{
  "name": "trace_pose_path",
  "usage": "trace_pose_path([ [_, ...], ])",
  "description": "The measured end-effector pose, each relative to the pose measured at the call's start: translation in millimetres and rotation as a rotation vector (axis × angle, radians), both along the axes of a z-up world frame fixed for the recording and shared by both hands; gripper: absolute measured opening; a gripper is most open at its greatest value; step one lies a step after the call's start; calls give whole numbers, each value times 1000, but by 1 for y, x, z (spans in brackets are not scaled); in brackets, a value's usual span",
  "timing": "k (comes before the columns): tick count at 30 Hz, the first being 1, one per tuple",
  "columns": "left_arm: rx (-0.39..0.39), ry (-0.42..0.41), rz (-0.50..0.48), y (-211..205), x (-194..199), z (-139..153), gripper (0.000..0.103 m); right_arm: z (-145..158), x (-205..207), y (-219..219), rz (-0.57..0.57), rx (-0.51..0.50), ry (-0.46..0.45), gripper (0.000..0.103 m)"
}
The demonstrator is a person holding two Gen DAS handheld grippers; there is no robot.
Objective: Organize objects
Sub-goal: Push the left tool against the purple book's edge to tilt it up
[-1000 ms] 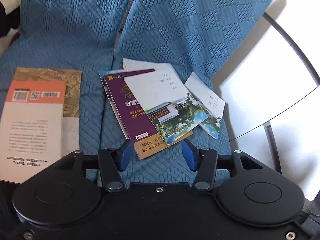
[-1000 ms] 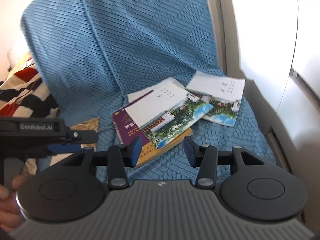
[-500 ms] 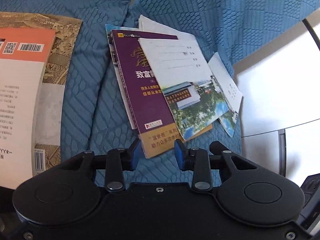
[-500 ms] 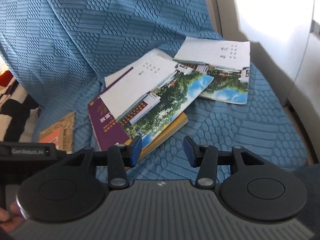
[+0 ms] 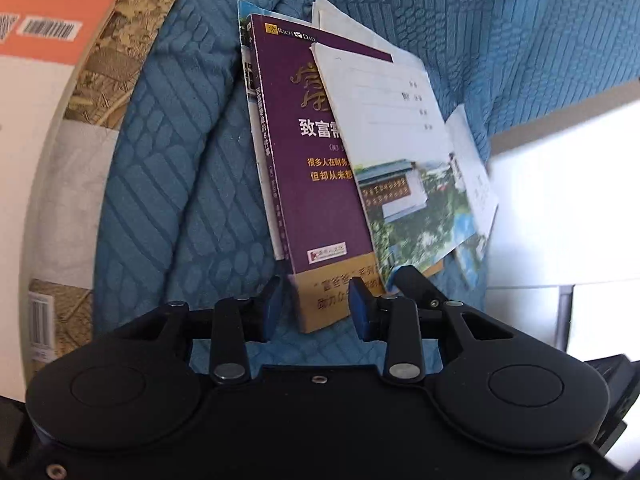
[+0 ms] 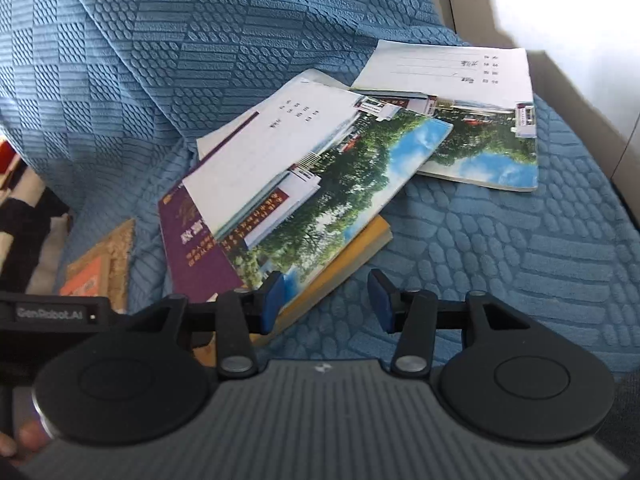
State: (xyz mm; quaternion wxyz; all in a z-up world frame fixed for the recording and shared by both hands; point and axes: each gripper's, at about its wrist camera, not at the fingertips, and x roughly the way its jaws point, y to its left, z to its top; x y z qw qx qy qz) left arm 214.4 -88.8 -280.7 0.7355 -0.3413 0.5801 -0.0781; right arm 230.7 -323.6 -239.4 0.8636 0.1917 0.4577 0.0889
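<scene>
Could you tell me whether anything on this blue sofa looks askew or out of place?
Yes: the purple paperback book and the scenic-cover notebooks lie fanned crookedly over one another on the blue quilted sofa cover, edges unaligned. A second scenic notebook sits skewed behind.

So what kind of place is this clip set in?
Most likely a home living room: the books lie on a sofa under a quilted blue cover, with an upright back cushion behind. A purple book, school notebooks and a striped cloth beside the seat suggest a household, not a lab.
</scene>
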Motion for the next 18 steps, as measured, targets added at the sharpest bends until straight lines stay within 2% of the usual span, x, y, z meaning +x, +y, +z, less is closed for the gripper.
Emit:
trace_pose_path([
  [5, -87, 16, 57, 7, 1, -6, 40, -3, 2, -1, 5, 72, 0, 51],
  [10, -181, 36, 120, 16, -2, -14, 39, -8, 3, -6, -20, 127, -4, 51],
  [13, -218, 37, 147, 19, -4, -12, 40, -13, 3, -14, -43, 216, 17, 51],
  [18, -231, 7, 162, 21, -5, -1, 40, -24, 5, -27, -74, 423, 78, 52],
])
